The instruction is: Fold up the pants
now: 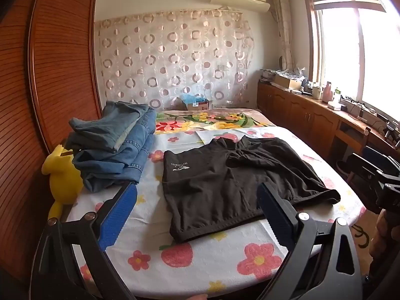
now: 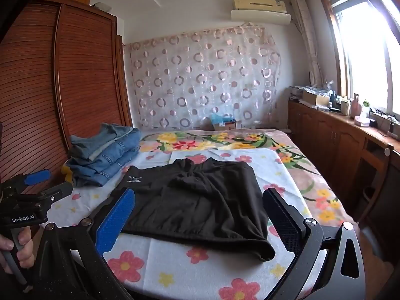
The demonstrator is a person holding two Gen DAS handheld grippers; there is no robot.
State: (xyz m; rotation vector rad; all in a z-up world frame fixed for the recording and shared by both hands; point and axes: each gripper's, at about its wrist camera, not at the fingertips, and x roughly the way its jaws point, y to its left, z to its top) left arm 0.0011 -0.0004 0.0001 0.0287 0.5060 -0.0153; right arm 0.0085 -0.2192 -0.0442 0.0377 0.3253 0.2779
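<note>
Black pants [image 1: 225,182] lie folded over on the flowered sheet [image 1: 200,260] of the bed, with a small white logo near their left edge; they also show in the right wrist view [image 2: 200,205]. My left gripper [image 1: 197,207] is open and empty, held above the bed's near edge in front of the pants. My right gripper [image 2: 200,215] is open and empty, also at the near edge, with the pants between its blue-padded fingers in view. The left gripper shows at the left of the right wrist view [image 2: 37,187].
A stack of folded blue jeans [image 1: 115,145] sits at the bed's left, by a yellow plush toy [image 1: 62,175]. A wooden wardrobe [image 1: 50,62] stands left. A cluttered wooden cabinet [image 1: 312,110] runs under the window at right.
</note>
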